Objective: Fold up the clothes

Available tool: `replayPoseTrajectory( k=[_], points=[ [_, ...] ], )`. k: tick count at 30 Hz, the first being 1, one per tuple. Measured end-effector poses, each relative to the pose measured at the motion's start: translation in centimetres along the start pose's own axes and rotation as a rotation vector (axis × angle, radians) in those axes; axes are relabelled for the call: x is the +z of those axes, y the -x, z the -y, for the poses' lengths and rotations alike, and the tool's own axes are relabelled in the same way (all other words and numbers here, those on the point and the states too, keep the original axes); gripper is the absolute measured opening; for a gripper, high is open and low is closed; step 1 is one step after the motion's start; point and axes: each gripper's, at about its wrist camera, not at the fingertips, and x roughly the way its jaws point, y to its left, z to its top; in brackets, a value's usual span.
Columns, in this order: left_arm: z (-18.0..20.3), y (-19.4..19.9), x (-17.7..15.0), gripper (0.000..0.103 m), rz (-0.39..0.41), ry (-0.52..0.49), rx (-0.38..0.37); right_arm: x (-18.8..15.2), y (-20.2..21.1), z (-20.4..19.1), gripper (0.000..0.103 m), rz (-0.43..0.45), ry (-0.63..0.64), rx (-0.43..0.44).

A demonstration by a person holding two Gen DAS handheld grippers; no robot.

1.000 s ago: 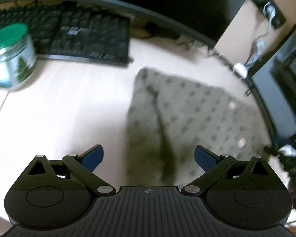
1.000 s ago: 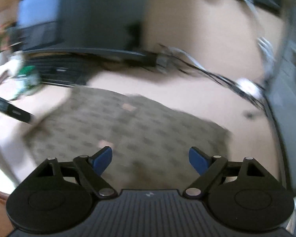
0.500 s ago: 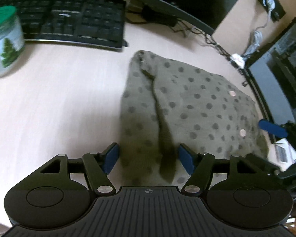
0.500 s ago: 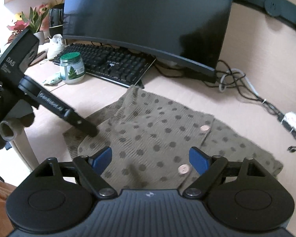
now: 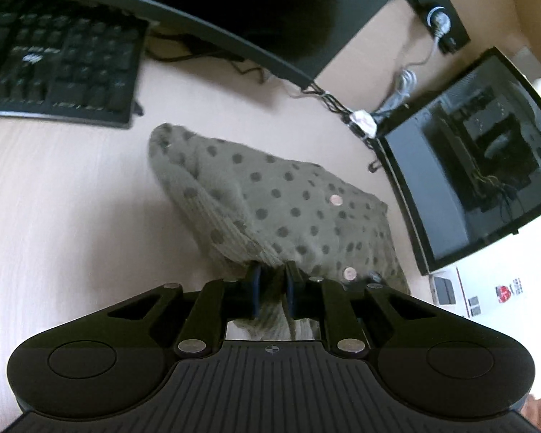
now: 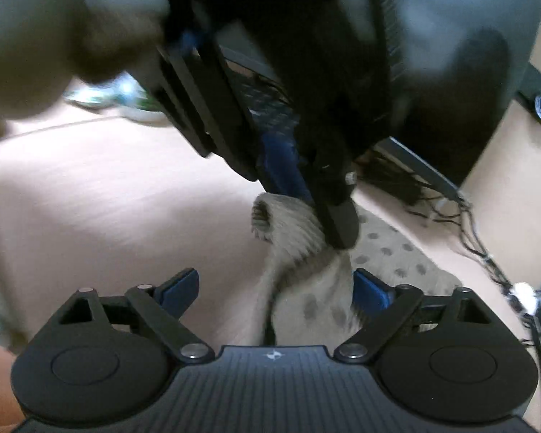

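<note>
Left wrist view | left tongs (image 5: 272,281) clamped on dotted olive garment (image 5: 288,202) | right tongs (image 6: 276,288) held apart over tabletop (image 6: 108,195)

Keyboard (image 5: 54,65) cut by left edge, keys blurred. Right wrist view: left gripper (image 6: 299,195) blurred, hiding monitor (image 6: 451,54) base behind it.

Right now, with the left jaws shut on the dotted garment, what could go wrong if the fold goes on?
1. The left gripper pinches only a bunched bit of the dotted garment; the cloth may slip out under a pull.
2. The right gripper is open with cloth between its jaws, close under the left one; the two may collide.
3. The cables lie just beyond the garment; a wide swing could snag them.
</note>
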Motion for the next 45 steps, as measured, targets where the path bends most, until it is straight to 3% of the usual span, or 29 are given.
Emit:
replayPoseTrajectory(
  k=[1, 2, 4, 5, 6, 7, 8, 12, 15, 19, 22, 23, 28, 31, 33, 34, 35, 37, 40, 42, 44, 45],
  points=[
    [0.4, 0.0, 0.1, 0.015, -0.001, -0.011, -0.009, 0.1, -0.6, 0.2, 0.050, -0.021, -0.011, -0.023],
    [0.7, 0.2, 0.2, 0.015, 0.000, -0.023, -0.017, 0.3, -1.2, 0.4, 0.028, -0.042, -0.022, -0.045],
    [0.9, 0.9, 0.9, 0.019, 0.022, -0.029, -0.041, 0.8, -0.7, 2.3, 0.020, -0.053, -0.132, -0.011],
    [1.0, 1.7, 1.3, 0.028, 0.051, -0.025, -0.054, 1.1, 0.4, 4.0, 0.017, -0.041, -0.222, 0.009],
    [1.1, 2.5, 1.8, 0.036, 0.084, -0.018, -0.067, 1.4, 1.6, 5.8, 0.016, -0.025, -0.314, 0.021],
    [1.3, 3.5, 2.3, 0.052, 0.126, -0.014, -0.080, 1.7, 2.7, 7.7, 0.016, -0.008, -0.405, 0.032],
    [1.6, 4.7, 2.9, 0.062, 0.180, -0.015, -0.089, 1.7, 4.1, 9.9, 0.015, 0.014, -0.501, 0.032],
    [3.2, 7.2, 4.5, 0.079, 0.315, -0.051, -0.108, -2.7, 9.6, 20.3, 0.017, 0.076, -0.876, -0.078],
    [4.4, 5.6, 4.8, 0.086, 0.299, -0.049, -0.121, -8.9, 10.5, 25.0, 0.024, -0.027, -0.991, -0.179],
    [6.1, 1.4, 4.6, 0.091, 0.196, -0.034, -0.130, -15.0, 10.1, 26.9, 0.033, -0.181, -0.980, -0.270],
    [8.1, -2.6, 3.9, 0.093, 0.098, -0.047, -0.137, -16.7, 9.6, 27.2, 0.049, -0.219, -0.927, -0.293],
    [8.8, -4.0, 3.6, 0.094, 0.065, -0.055, -0.134, -16.9, 9.7, 27.5, 0.054, -0.217, -0.917, -0.286],
    [11.3, -10.0, 2.2, 0.094, -0.062, -0.077, -0.134, -16.0, 8.5, 27.3, 0.055, -0.206, -0.710, -0.303],
    [11.4, -13.1, 0.9, 0.094, -0.139, -0.038, -0.162, -15.0, 7.7, 27.6, 0.056, -0.195, -0.626, -0.291],
    [11.2, -14.4, 0.1, 0.091, -0.152, -0.005, -0.160, -15.1, 8.6, 27.6, 0.063, -0.188, -0.590, -0.283],
    [11.1, -14.6, -0.2, 0.083, -0.153, 0.011, -0.159, -15.2, 9.3, 27.7, 0.064, -0.188, -0.578, -0.287],
    [11.3, -14.6, -0.4, 0.066, -0.151, 0.016, -0.154, -15.3, 9.9, 27.8, 0.065, -0.188, -0.569, -0.294],
    [11.8, -14.0, -0.6, 0.057, -0.136, 0.000, -0.131, -15.2, 11.9, 28.2, 0.065, -0.168, -0.567, -0.297],
    [13.0, -12.1, -0.5, 0.026, -0.089, -0.063, -0.102, -14.6, 15.7, 28.6, 0.065, -0.089, -0.560, -0.268],
    [13.6, -10.8, -0.4, 0.023, -0.064, -0.097, -0.119, -13.8, 17.6, 28.5, 0.066, -0.046, -0.518, -0.224],
    [14.1, -10.5, -0.3, 0.010, -0.069, -0.118, -0.156, -13.0, 18.3, 28.0, 0.072, -0.028, -0.457, -0.132],
    [14.3, -10.6, -0.3, 0.010, -0.079, -0.118, -0.177, -12.7, 18.1, 27.5, 0.074, -0.023, -0.408, -0.073]
  ],
)
